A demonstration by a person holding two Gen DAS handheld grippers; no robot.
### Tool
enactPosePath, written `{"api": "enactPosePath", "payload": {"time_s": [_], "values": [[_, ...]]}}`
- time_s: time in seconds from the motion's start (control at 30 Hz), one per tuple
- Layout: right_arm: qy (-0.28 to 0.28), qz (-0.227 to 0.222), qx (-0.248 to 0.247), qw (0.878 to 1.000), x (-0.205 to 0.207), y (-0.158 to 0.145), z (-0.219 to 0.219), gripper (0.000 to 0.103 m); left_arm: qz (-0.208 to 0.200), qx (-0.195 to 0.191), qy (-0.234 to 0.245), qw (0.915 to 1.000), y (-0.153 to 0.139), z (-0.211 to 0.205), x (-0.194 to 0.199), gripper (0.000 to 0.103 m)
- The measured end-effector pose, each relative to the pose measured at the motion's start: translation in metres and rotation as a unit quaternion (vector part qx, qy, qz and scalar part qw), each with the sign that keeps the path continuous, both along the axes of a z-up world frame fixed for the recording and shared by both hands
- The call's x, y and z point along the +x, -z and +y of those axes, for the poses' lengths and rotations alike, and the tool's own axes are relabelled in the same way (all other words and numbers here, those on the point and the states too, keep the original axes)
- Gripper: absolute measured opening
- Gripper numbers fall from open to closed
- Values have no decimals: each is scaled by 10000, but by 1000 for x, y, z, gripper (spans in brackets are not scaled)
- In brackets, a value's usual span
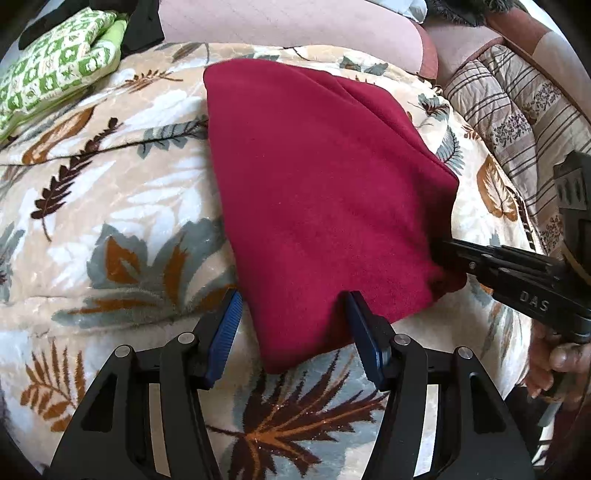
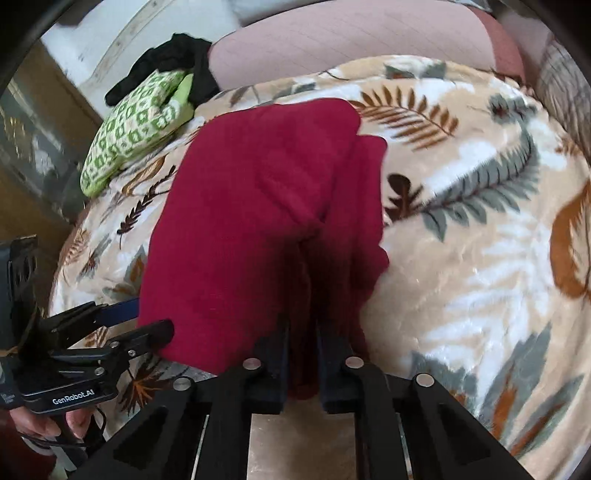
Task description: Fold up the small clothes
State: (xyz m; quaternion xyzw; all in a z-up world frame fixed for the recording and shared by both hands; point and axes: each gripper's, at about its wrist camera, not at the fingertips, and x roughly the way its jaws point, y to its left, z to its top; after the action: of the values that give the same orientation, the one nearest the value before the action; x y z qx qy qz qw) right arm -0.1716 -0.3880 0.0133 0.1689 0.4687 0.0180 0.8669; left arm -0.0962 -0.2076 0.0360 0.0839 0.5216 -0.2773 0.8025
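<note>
A dark red cloth (image 1: 317, 199) lies folded on a leaf-patterned blanket (image 1: 122, 206). My left gripper (image 1: 291, 299) is open, its blue pads (image 1: 225, 332) either side of the cloth's near corner, not clamped. My right gripper (image 2: 302, 325) is shut on the red cloth (image 2: 251, 229), pinching its near edge between the fingers. In the left wrist view the right gripper (image 1: 443, 251) enters from the right and bites the cloth's right corner. In the right wrist view the left gripper (image 2: 147, 321) sits at the cloth's lower left corner.
A green and white patterned cloth (image 1: 55, 70) lies at the back left, also seen in the right wrist view (image 2: 136, 129), with a black garment (image 2: 173, 62) behind it. A pink pillow (image 1: 295, 22) lies at the back. A striped quilt (image 1: 517, 122) is at the right.
</note>
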Motion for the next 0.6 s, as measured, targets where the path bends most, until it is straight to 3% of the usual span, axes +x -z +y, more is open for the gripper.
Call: {"api": "enactPosePath", "payload": {"time_s": [0.17,0.37,0.6], "values": [[48,-107,-48,9999,-12,-24,2,11,-355,44,-61,9993,-18,4,-7,59],[293,-773,-157,9965,-16,-68,5,13,-654,-59,-244,9975,-37,3,2,58],[223,-765,-454,9958,27,-71,20,21,-687,-93,-488,9964,-38,-3,28,58]]}}
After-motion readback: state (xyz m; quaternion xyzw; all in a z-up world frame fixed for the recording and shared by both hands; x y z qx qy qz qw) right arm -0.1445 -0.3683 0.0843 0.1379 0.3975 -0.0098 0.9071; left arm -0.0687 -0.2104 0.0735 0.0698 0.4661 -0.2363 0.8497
